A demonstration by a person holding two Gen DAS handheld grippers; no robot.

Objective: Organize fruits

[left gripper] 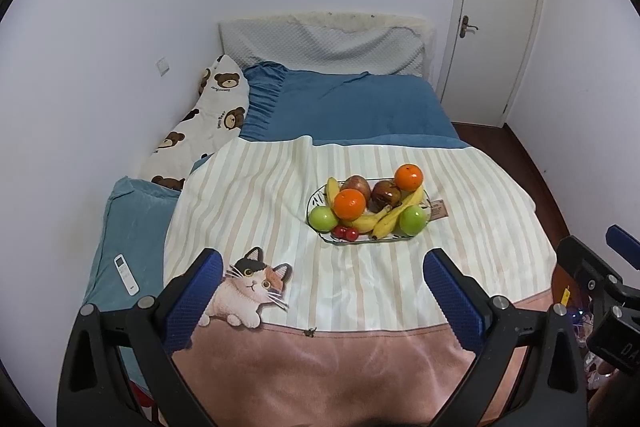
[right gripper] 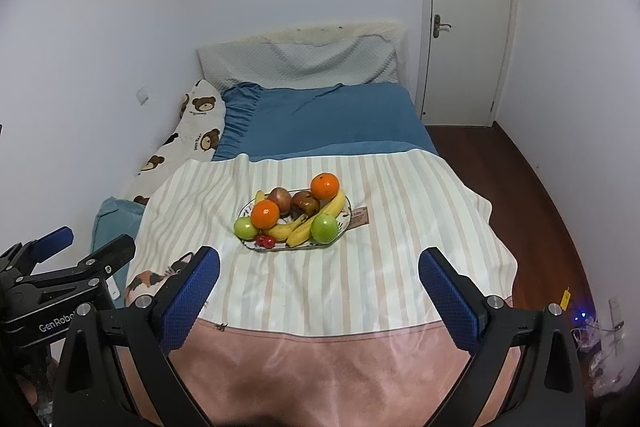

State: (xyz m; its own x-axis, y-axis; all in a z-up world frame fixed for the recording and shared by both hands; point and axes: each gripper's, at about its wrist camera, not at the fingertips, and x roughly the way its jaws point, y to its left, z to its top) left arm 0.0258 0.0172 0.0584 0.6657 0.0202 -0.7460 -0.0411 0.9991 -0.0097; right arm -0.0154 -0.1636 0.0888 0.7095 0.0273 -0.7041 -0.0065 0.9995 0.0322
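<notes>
Your left gripper [left gripper: 323,269] has a black frame of angular, triangulated arms. Each of its fingers [left gripper: 196,297] carries a blue pad with a fine dimpled texture. Round silver screw heads sit at the pivots of both arms. Your right gripper [right gripper: 319,269] is built the same: black arms, blue textured pads [right gripper: 450,297], silver screws. Seen from the right wrist view, your left unit bears white lettering reading "GenRobo", partly cut off.

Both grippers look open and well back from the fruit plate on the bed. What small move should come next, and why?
Probably ease the right gripper forward toward the oval glass plate of fruit. Both it and the left gripper are open and empty, and every fruit, including the near green apple, lies beyond the fingertips.
</notes>
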